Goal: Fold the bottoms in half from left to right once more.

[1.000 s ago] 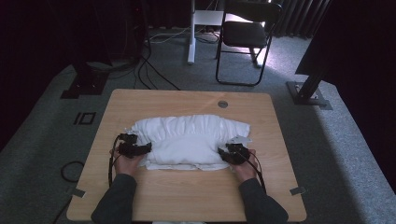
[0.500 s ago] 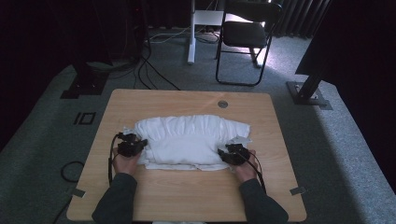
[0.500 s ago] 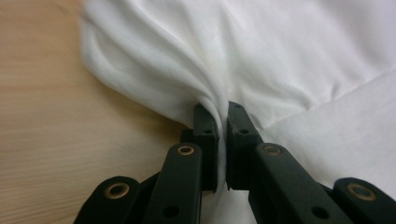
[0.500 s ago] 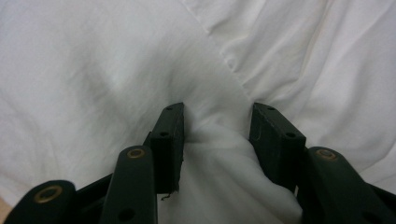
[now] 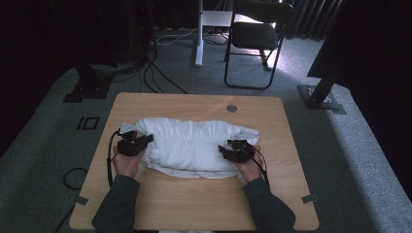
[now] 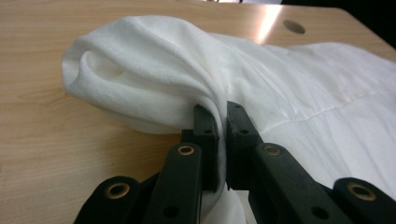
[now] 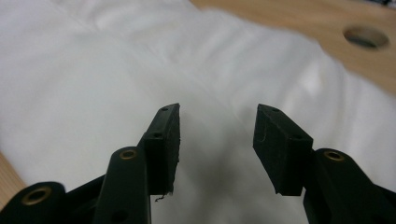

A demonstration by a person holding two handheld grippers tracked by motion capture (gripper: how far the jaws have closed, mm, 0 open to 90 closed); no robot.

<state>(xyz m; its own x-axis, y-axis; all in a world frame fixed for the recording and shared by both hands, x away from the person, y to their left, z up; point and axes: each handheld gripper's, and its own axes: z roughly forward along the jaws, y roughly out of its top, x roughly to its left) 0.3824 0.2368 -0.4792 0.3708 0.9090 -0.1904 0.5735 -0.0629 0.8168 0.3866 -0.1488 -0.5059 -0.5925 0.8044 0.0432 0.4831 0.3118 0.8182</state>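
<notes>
A white folded cloth (image 5: 194,145) lies across the middle of the wooden table (image 5: 194,204). My left gripper (image 5: 145,140) is at its left end. In the left gripper view the jaws (image 6: 220,109) are shut on a bunched fold of the cloth (image 6: 140,70), which is raised off the table. My right gripper (image 5: 224,148) is over the cloth's right end. Its jaws (image 7: 217,114) stand apart and have just been opening. The cloth (image 7: 93,70) lies beneath them, and the pads do not press on it.
A round cable hole (image 5: 231,108) sits near the table's far edge. Behind the table stand a black chair (image 5: 255,34) and a white post (image 5: 199,34), with cables on the grey floor. Bare wood runs along the near edge in front of the cloth.
The left gripper has shut on the cloth's left end and lifted it a little. The right hand has also risen slightly above the cloth.
</notes>
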